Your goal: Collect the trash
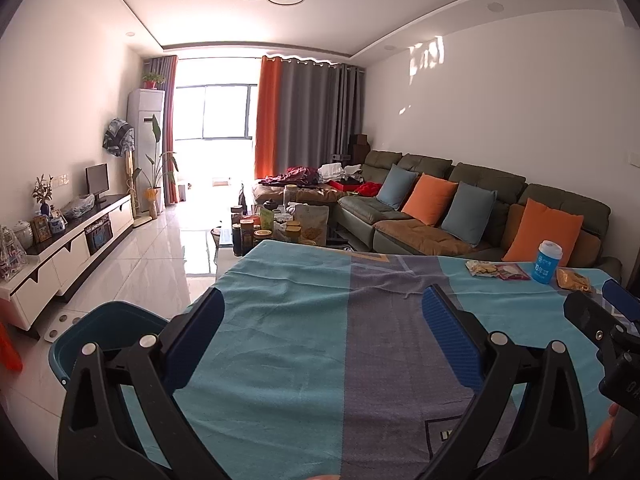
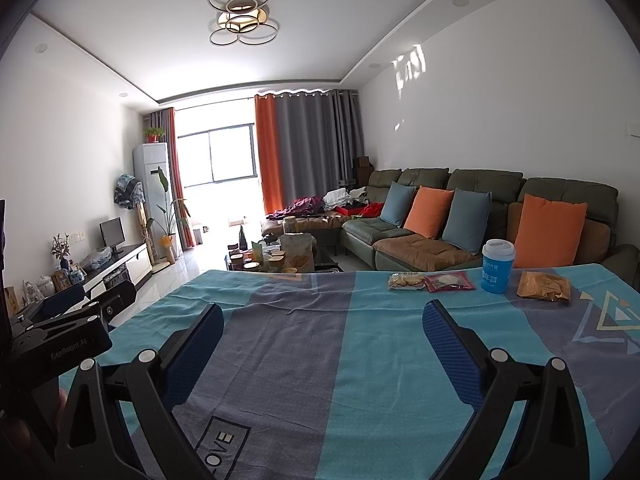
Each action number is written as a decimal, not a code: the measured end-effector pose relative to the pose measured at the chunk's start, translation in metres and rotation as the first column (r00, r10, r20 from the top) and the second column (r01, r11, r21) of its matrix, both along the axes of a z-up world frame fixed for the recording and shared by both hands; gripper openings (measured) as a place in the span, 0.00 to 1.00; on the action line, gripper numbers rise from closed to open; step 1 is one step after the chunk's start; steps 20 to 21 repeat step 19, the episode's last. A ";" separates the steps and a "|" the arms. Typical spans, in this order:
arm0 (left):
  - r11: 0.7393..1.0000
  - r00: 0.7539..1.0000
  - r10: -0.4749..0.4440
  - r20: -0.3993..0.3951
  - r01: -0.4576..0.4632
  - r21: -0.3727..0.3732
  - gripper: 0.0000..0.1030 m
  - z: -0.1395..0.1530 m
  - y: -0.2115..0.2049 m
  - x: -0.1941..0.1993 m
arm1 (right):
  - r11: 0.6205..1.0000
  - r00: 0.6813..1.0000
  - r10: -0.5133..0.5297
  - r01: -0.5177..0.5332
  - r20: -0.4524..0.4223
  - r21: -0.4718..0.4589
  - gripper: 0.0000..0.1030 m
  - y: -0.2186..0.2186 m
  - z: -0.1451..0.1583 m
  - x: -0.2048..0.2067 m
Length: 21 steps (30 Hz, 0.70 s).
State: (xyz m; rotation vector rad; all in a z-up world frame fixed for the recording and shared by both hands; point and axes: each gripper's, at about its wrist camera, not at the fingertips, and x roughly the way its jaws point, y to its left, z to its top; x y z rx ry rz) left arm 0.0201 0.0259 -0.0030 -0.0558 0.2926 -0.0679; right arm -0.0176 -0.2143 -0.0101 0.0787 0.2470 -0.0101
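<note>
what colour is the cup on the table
Blue with a white lid, clearest in the right wrist view.

Four pieces of trash line the far edge of a table draped in a teal-and-grey cloth (image 2: pixel 360 340). A blue paper cup (image 2: pixel 497 266) with a white lid stands upright. Just left of the cup lies a flat dark-red wrapper (image 2: pixel 450 281), and left of that, touching it, a pale snack packet (image 2: pixel 406 281). Right of the cup rests a crumpled yellow-brown bag (image 2: pixel 544 286). A teal bin (image 1: pixel 108 330) sits on the floor at the cloth's left edge.
</note>
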 end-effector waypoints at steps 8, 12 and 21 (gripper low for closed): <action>1.000 1.000 -0.011 -0.027 0.011 -0.002 0.95 -0.002 -0.003 0.006 | 1.000 1.000 0.001 -0.001 -0.001 0.002 0.93 -0.002 -0.001 0.002; 0.999 0.996 -0.034 -0.081 0.034 0.000 0.95 -0.006 -0.008 0.018 | 1.000 1.000 -0.003 0.003 -0.016 0.001 0.93 -0.008 -0.004 0.005; 0.998 0.954 -0.027 -0.299 0.044 0.051 0.95 -0.030 -0.020 0.067 | 0.999 0.992 -0.049 0.049 -0.116 -0.001 0.93 -0.037 -0.012 0.021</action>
